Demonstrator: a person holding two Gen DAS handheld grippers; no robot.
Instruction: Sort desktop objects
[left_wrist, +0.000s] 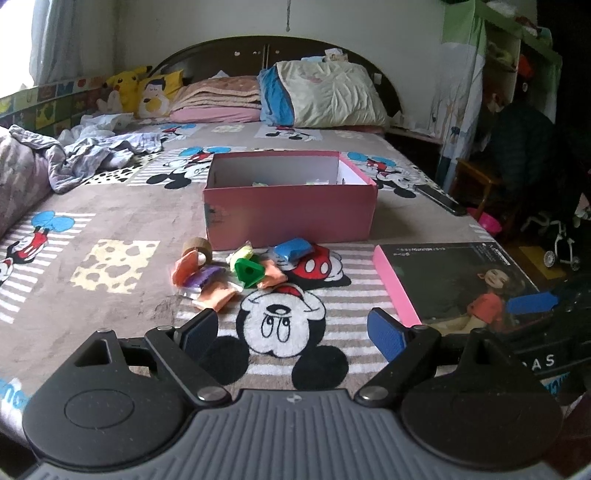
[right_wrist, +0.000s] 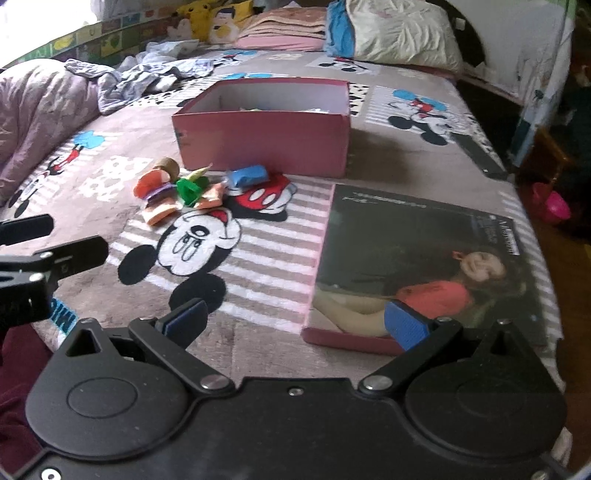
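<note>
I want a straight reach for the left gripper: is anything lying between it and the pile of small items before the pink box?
Nothing visible does. Between the open left gripper and the pile lies only bare blanket.

Pillows, Pikachu plush, perhaps a phone.

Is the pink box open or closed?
Open. The pink box has no lid on, and its white inside shows from above.

pink box | toy pile in front | left gripper jaws apart
</note>
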